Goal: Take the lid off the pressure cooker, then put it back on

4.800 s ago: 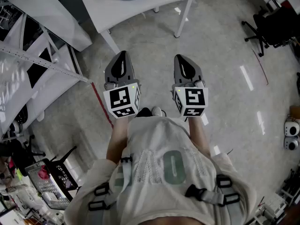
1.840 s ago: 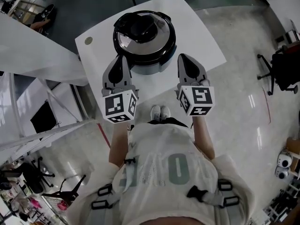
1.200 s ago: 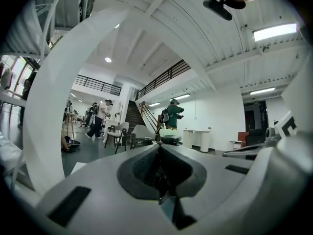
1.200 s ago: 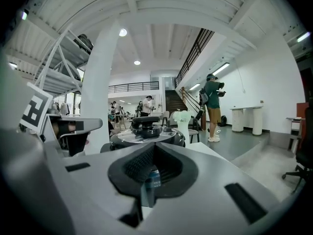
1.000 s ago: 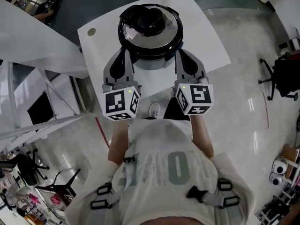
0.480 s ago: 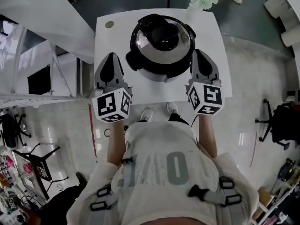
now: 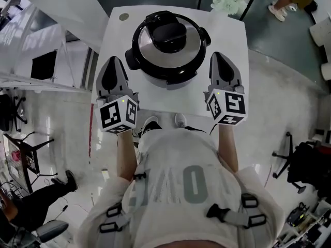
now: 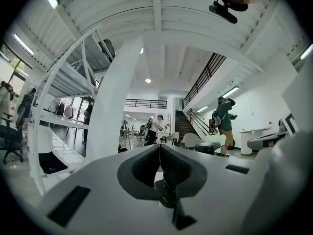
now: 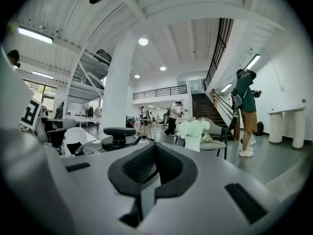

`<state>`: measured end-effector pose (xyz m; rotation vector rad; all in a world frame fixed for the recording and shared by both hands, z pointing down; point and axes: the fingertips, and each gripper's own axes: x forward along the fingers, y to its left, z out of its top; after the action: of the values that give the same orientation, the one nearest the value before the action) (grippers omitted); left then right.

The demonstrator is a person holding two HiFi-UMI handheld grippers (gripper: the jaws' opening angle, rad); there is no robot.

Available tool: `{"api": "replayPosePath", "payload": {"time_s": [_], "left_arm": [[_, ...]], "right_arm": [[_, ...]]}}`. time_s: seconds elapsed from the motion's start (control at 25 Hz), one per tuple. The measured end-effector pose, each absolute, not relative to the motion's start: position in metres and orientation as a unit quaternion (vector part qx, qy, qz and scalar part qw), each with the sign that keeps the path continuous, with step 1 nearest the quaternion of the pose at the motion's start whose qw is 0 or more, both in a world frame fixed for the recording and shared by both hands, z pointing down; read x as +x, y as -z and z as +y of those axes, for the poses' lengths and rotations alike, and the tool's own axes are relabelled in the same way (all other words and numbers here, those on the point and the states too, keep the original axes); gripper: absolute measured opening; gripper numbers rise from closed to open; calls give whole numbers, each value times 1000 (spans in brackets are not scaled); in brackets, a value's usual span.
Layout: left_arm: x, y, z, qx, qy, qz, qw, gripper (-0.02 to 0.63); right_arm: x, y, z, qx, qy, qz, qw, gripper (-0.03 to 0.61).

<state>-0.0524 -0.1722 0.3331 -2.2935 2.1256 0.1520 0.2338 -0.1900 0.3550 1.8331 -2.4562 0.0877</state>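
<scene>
We have walked up to the white counter point(image 7: 231, 32), which was far off moments ago. The pressure cooker point(image 7: 168, 79) stands at its middle, and our hands now flank it, so the lift can begin. Its lid point(image 7: 181, 56) is on, hiding whatever is inside. The left tongs point(image 7: 113, 61) and right tongs point(image 7: 218, 56) hover near either side, both pressed together, pinching nothing and apart from the pressure cooker.

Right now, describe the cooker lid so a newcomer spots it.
Find the white table in the head view's upper half; the pressure cooker stands on it. The lid is its top: the only shiny silver disc there, black handle at centre.
</scene>
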Motion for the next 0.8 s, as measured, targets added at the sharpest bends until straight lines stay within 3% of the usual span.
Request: {"api": "replayPosePath", "payload": {"time_s": [0.2,0.36,0.44,0.52,0.56,0.64,0.8], "left_arm": [[-37,-335,-158,-717,-52,695,9,20],[-16,-335,-152,-739,-53,672,6,41],[-7,-335,-150,-748,-61,661,5,162],[1,-335,-147,-759,-65,648,3,336],[5,-335,-147,-762,-64,644,0,392],[9,-338,-146,-765,-59,641,-4,431],[12,-344,-145,-764,-34,645,-3,440]], "right_arm": [[244,-358,-190,563,-28,-826,32,12],[237,-362,-193,514,-42,-856,31,214],[232,-363,-195,491,-50,-870,21,369],[230,-365,-195,479,-58,-876,16,398],[229,-367,-195,475,-61,-878,18,405],[229,-369,-196,472,-61,-879,21,407],[228,-370,-195,460,-62,-885,23,405]]}}
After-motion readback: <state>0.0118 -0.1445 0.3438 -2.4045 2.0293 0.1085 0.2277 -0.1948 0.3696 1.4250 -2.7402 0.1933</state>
